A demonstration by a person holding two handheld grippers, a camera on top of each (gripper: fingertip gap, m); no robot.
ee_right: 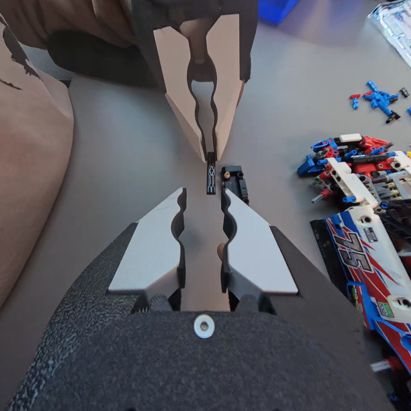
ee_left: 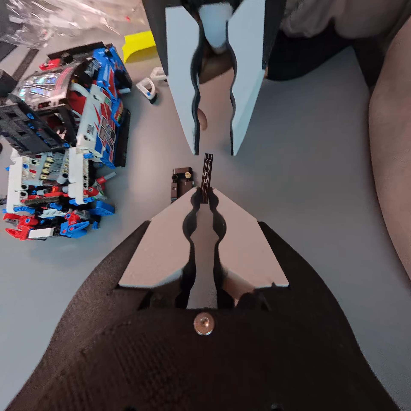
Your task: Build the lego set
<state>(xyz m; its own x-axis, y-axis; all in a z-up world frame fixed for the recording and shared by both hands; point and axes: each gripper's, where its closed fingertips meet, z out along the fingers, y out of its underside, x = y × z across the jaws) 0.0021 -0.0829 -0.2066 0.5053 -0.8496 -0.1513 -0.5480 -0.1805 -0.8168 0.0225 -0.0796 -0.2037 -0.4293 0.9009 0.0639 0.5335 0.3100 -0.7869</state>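
Note:
My left gripper (ee_left: pixel 204 189) is shut on one end of a thin black strip with a pale line pattern (ee_left: pixel 206 175); the strip sticks out ahead of the tips, just above the grey table. It also shows in the right wrist view (ee_right: pixel 211 178), held by the left gripper (ee_right: pixel 210 155). My right gripper (ee_right: pixel 203 191) is open and empty, facing the strip's free end; it shows opposite in the left wrist view (ee_left: pixel 213 153). A small black lego sub-assembly with a tan pin (ee_left: pixel 181 184) lies beside the strip (ee_right: pixel 235 180). The blue, white and red lego car (ee_left: pixel 66 138) lies nearby (ee_right: pixel 360 200).
Clear plastic bags (ee_left: pixel 55 20) and a yellow piece (ee_left: pixel 139 44) lie at the far side. Small white parts (ee_left: pixel 151 86) lie near the car. Loose blue and red pieces (ee_right: pixel 378 102) and a blue bin (ee_right: pixel 278 11) are farther off. A person's brown sleeve (ee_left: pixel 391 133) borders the table.

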